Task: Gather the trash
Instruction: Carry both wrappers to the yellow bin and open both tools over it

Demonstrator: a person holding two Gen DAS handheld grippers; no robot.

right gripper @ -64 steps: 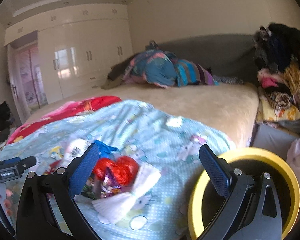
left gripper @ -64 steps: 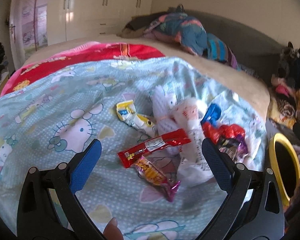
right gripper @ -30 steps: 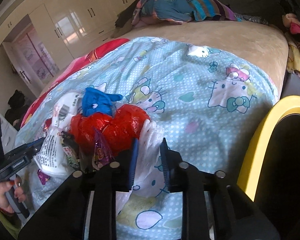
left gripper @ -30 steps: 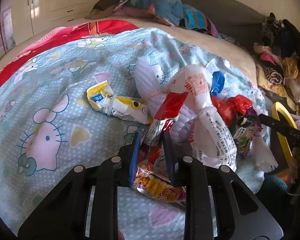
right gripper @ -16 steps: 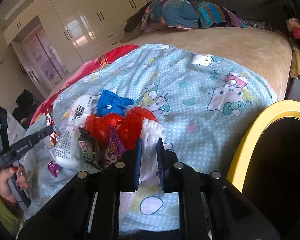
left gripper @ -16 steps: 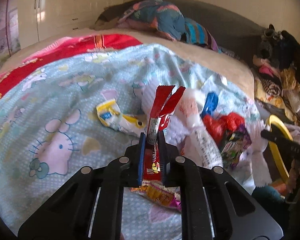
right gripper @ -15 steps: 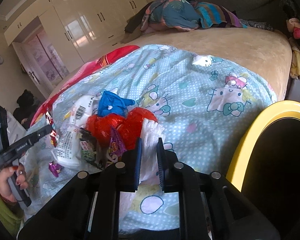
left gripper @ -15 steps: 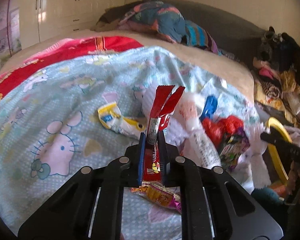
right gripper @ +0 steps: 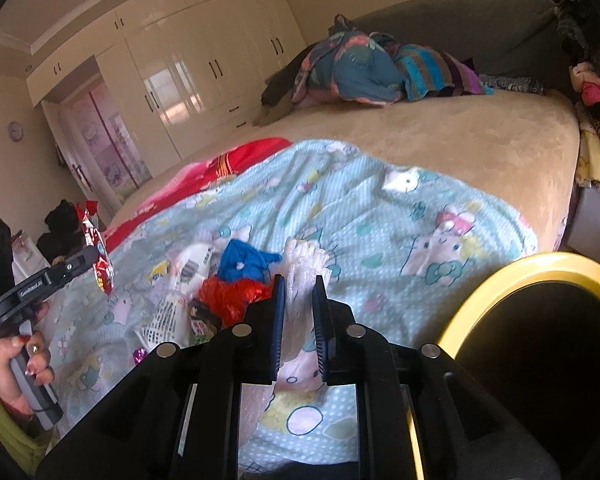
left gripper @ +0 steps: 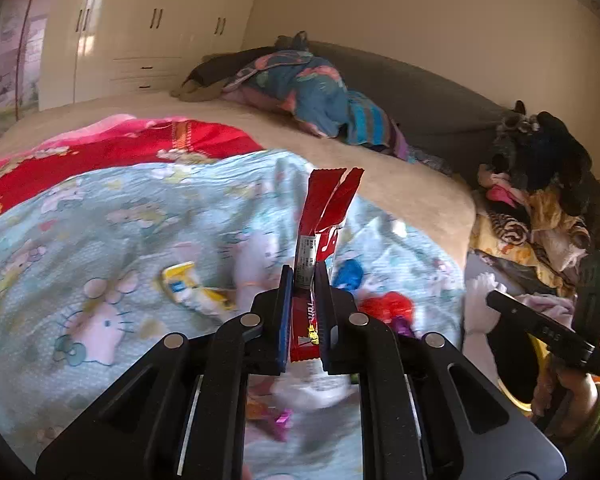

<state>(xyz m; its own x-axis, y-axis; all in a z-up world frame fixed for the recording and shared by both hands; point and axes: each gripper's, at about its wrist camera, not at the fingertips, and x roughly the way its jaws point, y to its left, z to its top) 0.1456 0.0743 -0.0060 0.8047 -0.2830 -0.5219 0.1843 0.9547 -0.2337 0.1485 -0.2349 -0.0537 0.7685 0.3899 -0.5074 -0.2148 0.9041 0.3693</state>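
Observation:
My left gripper (left gripper: 303,276) is shut on a long red snack wrapper (left gripper: 326,216) and holds it upright above the bed; it also shows in the right wrist view (right gripper: 96,256). My right gripper (right gripper: 299,288) is shut on a white foam sheet (right gripper: 304,264), lifted off the blanket. More trash lies on the Hello Kitty blanket (right gripper: 420,216): a yellow wrapper (left gripper: 188,288), a blue bag (right gripper: 244,262), a red bag (right gripper: 232,294), a white printed bag (right gripper: 166,312) and a pink-yellow wrapper (left gripper: 268,412). A yellow-rimmed black bin (right gripper: 540,344) stands at the right, beside the bed.
A pile of bedding (right gripper: 372,66) lies at the far end of the beige bed (right gripper: 480,136). Clothes (left gripper: 540,200) are heaped to the right of the bed. White wardrobes (right gripper: 204,64) line the far wall. A red blanket (left gripper: 120,148) lies left.
Both grippers have risen from the blanket with their loads. The left one lifted the red wrapper higher; the right one pulled the white foam sheet up and away from the red bag.

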